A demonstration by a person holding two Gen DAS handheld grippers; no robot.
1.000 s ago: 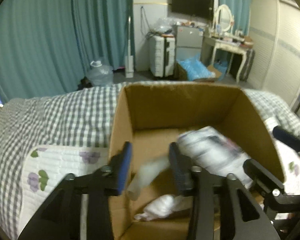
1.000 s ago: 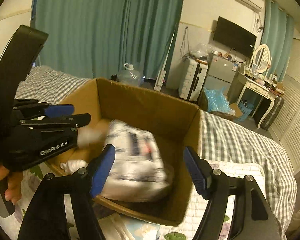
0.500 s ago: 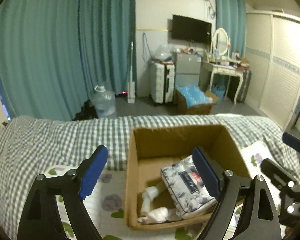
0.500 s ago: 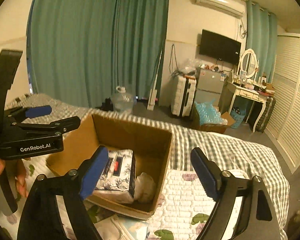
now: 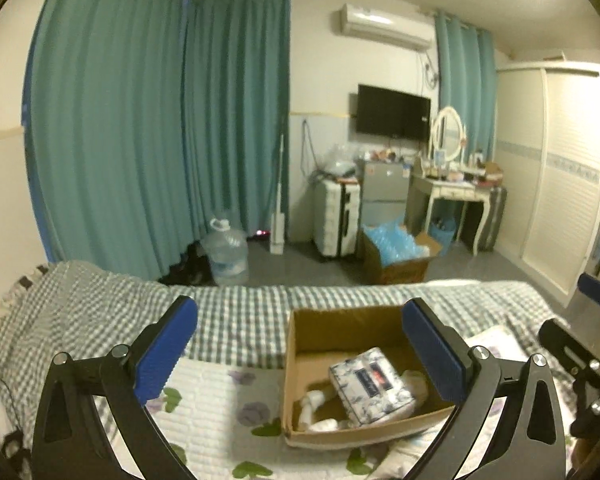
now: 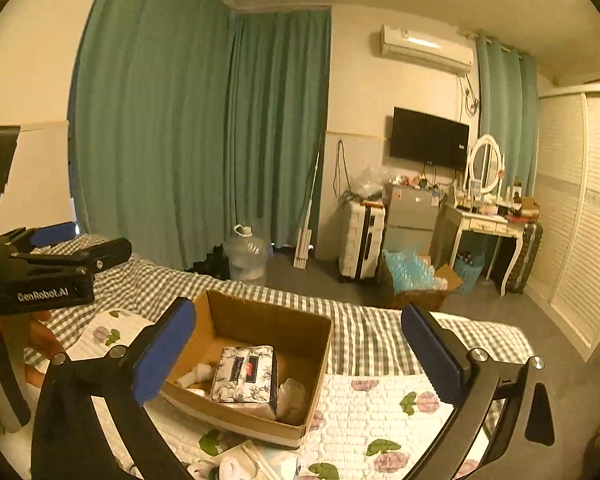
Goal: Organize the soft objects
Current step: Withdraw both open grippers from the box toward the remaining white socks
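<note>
A checked bed [image 5: 236, 312] fills the lower view, a floral quilt [image 5: 204, 400] over it, and on the quilt sits an open box [image 6: 260, 320]. A patterned tissue pack [image 6: 246, 374] lies in the box among small white rolls [image 5: 314, 400]. The step looks like the release just after dropping the pack in. Both the left gripper [image 5: 300, 352] and right gripper [image 6: 298, 354] have jaws opening to full width, nothing between them. A second ago both were low over the box, half closed beside the blurred pack; now they sit higher and farther back. Next calls for finding another soft item, perhaps the white things [image 6: 228, 466] near the box.
</note>
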